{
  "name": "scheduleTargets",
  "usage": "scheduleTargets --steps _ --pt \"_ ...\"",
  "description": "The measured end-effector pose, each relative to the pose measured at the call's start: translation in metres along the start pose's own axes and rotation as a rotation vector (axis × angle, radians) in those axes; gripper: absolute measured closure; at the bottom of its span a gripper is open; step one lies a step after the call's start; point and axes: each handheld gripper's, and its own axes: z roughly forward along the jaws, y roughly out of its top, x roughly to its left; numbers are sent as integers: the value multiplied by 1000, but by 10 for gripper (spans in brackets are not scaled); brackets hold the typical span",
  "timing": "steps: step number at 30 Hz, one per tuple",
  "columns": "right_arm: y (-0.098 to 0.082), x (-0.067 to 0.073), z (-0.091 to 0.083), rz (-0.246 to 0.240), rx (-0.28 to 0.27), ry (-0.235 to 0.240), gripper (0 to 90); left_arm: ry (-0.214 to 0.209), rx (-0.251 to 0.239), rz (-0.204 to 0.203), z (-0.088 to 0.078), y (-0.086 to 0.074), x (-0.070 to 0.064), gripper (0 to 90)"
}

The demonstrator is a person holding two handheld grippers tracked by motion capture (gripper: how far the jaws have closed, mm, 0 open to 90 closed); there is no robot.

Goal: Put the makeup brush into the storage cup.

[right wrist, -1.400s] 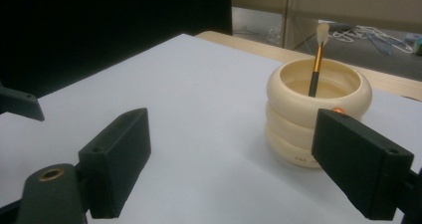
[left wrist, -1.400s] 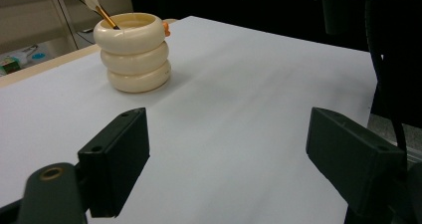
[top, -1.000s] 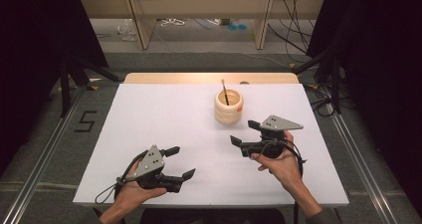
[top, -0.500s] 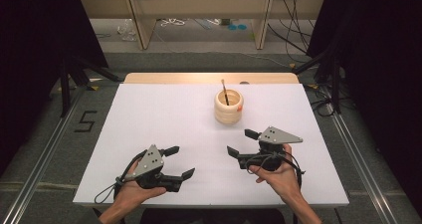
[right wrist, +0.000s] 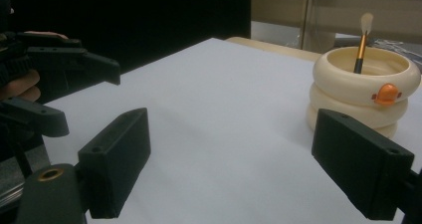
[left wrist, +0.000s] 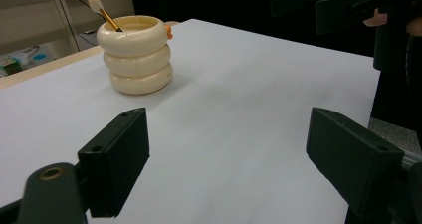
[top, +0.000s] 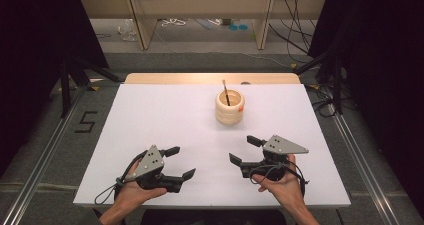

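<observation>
A cream pot [top: 230,109] made of three stacked rings stands at the table's far middle. A thin gold-handled brush [top: 226,92] leans inside it. The same pot [left wrist: 135,55] and brush [left wrist: 102,11] appear far left in the left gripper view. In the right gripper view the pot [right wrist: 363,89] is at the right, with an orange knob [right wrist: 387,93] on its rim. My left gripper [top: 181,162] rests open near the front edge, nothing between its jaws. My right gripper [top: 243,150] is open too, empty, in front of the pot and apart from it.
The white tabletop [top: 165,120] ends in a wooden strip [top: 200,78] at the back. Black stands and cables lie on the floor around the table. In each gripper view the other gripper [left wrist: 343,5] [right wrist: 54,69] shows at the side.
My right gripper has drawn back from the pot toward the front edge. The left gripper, pot and brush have stayed put.
</observation>
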Motion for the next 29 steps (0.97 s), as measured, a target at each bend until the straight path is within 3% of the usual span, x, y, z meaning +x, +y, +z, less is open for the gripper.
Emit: scheduleTargets --steps 5,8,18,29 --pt "-4 3 -3 -12 0 -17 160 1 0 0 0 0 0 171" --pt "-7 4 -3 -4 1 2 160 -7 -8 1 1 0 0 171" --pt "-12 4 -7 -2 18 -9 160 -4 3 6 1 0 0 171" --pt "-13 5 -5 5 4 14 160 -1 1 4 1 0 0 171"
